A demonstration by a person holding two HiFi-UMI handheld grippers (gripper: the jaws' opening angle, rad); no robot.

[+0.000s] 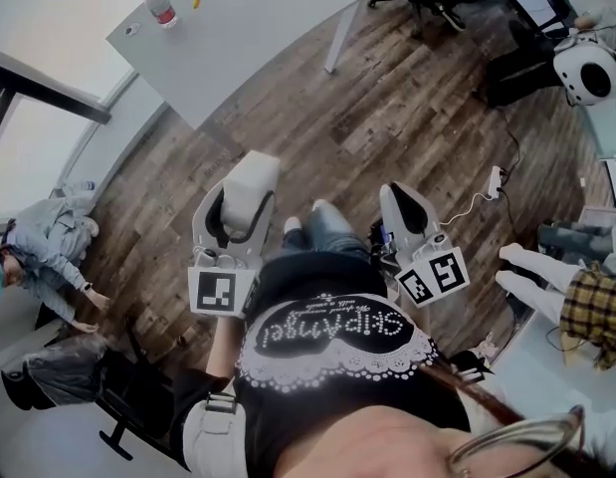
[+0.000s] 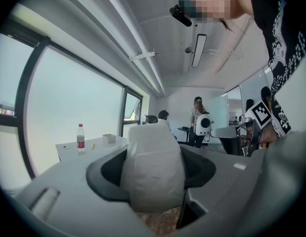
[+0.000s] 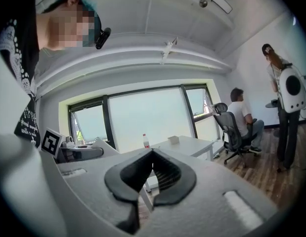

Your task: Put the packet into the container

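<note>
Head view: left gripper [image 1: 235, 222] and right gripper [image 1: 407, 207] are held over the wood floor [image 1: 387, 98]. One white packet [image 1: 252, 179] sticks out of the left one. One table [image 1: 238, 38] stands well apart, with one bottle [image 1: 159, 3] on it.

Left gripper view: jaws clamped on the packet — carry step, I judge. Next move calls for reaching a container, maybe the one small box [image 2: 109, 138] on the table — can't tell.

Right gripper view: jaws together, nothing between them.
</note>
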